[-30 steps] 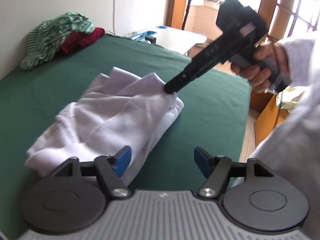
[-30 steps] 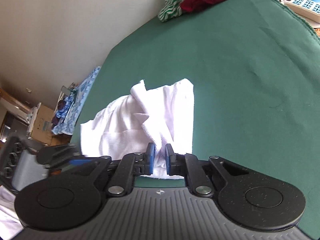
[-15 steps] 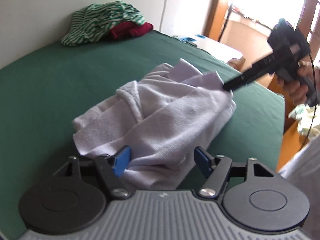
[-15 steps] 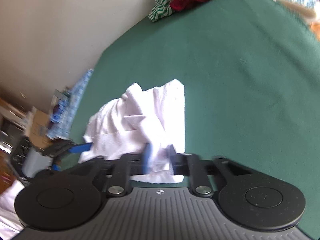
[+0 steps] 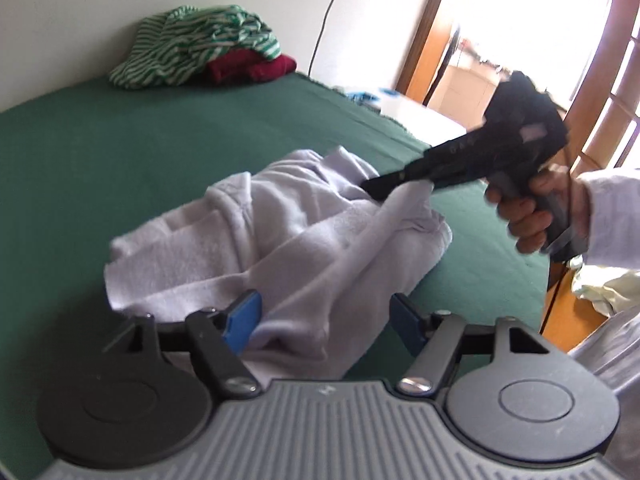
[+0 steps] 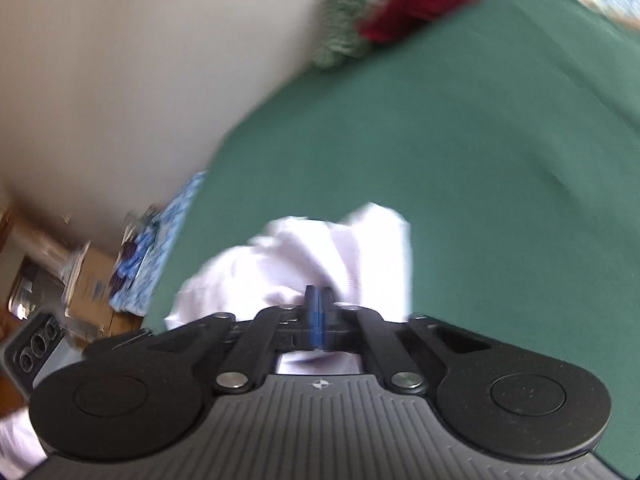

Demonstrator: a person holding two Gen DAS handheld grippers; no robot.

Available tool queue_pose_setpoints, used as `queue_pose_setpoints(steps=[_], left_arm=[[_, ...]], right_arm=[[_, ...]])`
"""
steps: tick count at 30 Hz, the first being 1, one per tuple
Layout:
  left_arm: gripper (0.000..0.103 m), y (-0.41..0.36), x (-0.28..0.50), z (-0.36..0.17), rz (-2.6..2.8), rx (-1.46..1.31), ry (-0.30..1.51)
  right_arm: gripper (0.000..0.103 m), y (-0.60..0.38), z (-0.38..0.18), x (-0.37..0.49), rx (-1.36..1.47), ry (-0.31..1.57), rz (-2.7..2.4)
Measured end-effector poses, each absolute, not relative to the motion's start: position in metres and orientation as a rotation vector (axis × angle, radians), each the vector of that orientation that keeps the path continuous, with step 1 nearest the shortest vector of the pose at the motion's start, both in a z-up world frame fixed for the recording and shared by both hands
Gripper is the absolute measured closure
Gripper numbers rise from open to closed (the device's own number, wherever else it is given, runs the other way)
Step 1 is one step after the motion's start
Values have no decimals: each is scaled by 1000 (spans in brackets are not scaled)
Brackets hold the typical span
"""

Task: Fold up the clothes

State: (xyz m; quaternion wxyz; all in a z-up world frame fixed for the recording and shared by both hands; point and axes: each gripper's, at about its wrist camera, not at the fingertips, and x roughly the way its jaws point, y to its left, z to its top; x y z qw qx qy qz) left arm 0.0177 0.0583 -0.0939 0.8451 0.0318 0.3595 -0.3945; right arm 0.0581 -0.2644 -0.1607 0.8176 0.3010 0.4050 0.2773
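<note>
terry-like white cloth [image 5: 280, 240], thick and nubby on its face, lies bunched in a loose, partly doubled heap on the green-covered bed [image 5: 120, 152], near the side where the person stands. it reads as a soft, limp garment with some bulk: light enough to lift by one corner, but with no stiffness at all, so any unsupported part will sag and drag its layers along. the pile should give good grip rather than slip, and nothing about it looks fragile

the right hand-held gripper [image 6: 318, 312] is clenched, its blue pads pressed together on a pinch of the cloth's edge at the far corner of the heap, which rises in a taut ridge toward it in the left wrist view. the left hand-held gripper [image 5: 324, 320] is spread wide, a rounded fold of the cloth sitting between its blue pads [image 5: 244, 320] without being squeezed

judging by the shape, the better holds are the hems and corners, not the middle of the mound, where several layers would come up together. the heap fits either a fold half made or a fold being tidied; which one cannot be told

a green striped garment [image 5: 192, 48] and a dark red one [image 5: 252, 68] lie crumpled at the far end of the bed, against the pale wall
</note>
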Motion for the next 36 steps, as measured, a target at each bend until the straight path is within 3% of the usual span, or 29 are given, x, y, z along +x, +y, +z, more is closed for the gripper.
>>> queue_pose_setpoints(steps=[3, 6, 7, 9, 10, 11, 14, 15, 16, 19, 21, 22, 27, 30, 31, 34, 36], left_arm=[[19, 48, 9, -93, -829, 116, 745], [22, 47, 11, -82, -824, 121, 766], [25, 51, 12, -78, -817, 93, 755], [25, 56, 12, -75, -802, 66, 747], [25, 56, 13, -78, -801, 68, 764], [26, 55, 14, -81, -798, 75, 777], [33, 50, 5, -73, -776, 136, 769], [32, 53, 1, -65, -784, 117, 752], [29, 54, -2, -58, -792, 98, 735], [23, 54, -11, -50, -842, 38, 722], [21, 48, -11, -64, -849, 56, 764], [24, 47, -8, -75, -838, 52, 800], [29, 48, -8, -73, -811, 52, 808], [24, 72, -8, -50, -755, -57, 751], [15, 84, -7, -49, -711, -114, 740], [11, 117, 2, -54, -586, -306, 752], [14, 132, 16, -70, -528, -435, 827]], right_arm=[[103, -272, -172, 50, 726, 866, 581], [101, -277, -156, 44, 752, 859, 564], [94, -279, -149, 42, 759, 851, 561], [92, -282, -149, 39, 744, 857, 570], [94, -283, -149, 38, 736, 860, 575], [103, -285, -149, 36, 729, 863, 580], [103, -289, -149, 32, 706, 872, 595], [102, -290, -149, 31, 698, 875, 600], [94, -290, -140, 28, 676, 845, 613], [93, -285, -135, 22, 640, 859, 677], [95, -282, -144, 21, 628, 898, 674], [103, -284, -152, 21, 666, 915, 658], [103, -294, -145, 21, 687, 931, 634], [71, -298, -117, 23, 573, 901, 576], [56, -298, -106, 21, 509, 888, 544], [51, -298, -98, 27, 472, 925, 565], [41, -299, -105, 33, 507, 1004, 566]])
